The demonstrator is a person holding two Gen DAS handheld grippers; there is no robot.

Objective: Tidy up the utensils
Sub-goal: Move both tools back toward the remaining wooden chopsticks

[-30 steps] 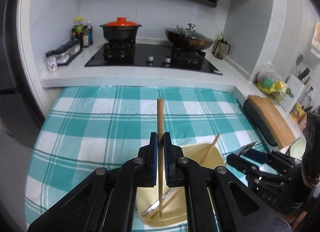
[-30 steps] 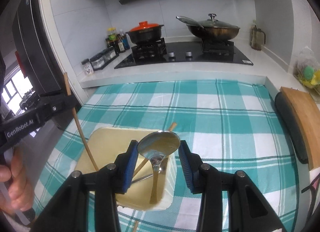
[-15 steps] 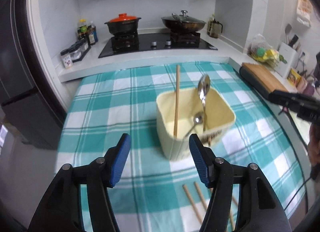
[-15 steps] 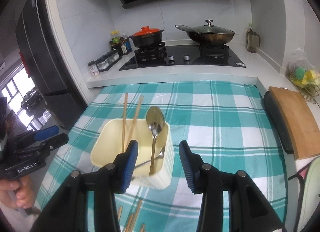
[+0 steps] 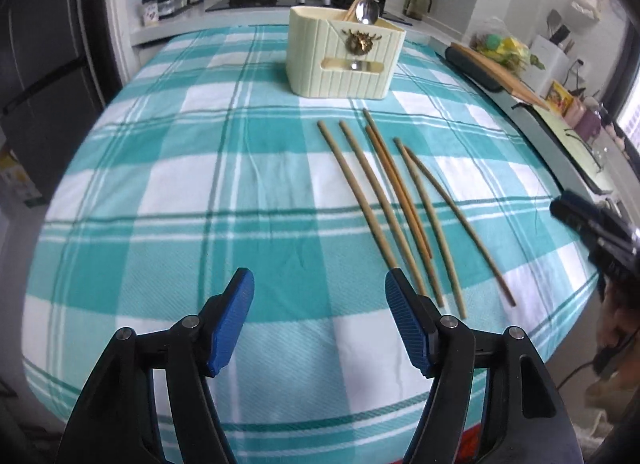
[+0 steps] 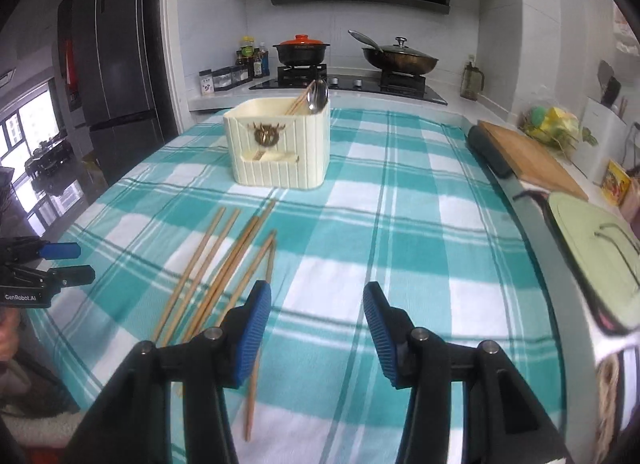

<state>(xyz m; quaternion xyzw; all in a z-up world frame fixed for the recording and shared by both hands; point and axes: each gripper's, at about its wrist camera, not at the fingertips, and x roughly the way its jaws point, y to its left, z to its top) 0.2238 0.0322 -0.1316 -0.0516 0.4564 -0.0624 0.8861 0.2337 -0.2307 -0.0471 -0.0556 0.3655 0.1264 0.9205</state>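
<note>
**Loose chopsticks, six, awaiting the holder**

Item: chopsticks [image 5: 384, 200], lying fanned on the checked cloth [image 5: 200, 184], long axes running from the near edge toward the cream holder [image 5: 346, 54] (which already carries a spoon [image 5: 366, 12] and some sticks).

Left gripper [image 5: 320, 320]: empty, its jaws having just been spreading wide; sticks just right of it.

Right gripper [image 6: 318, 328]: empty, jaws likewise just widening; sticks beside its left finger, probably nearer.

Bare cloth all round.

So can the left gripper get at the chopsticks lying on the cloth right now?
Probably yes. The left gripper is open and empty, and the loose chopsticks lie flat on the checked cloth just ahead and to its right, with nothing over them.
</note>
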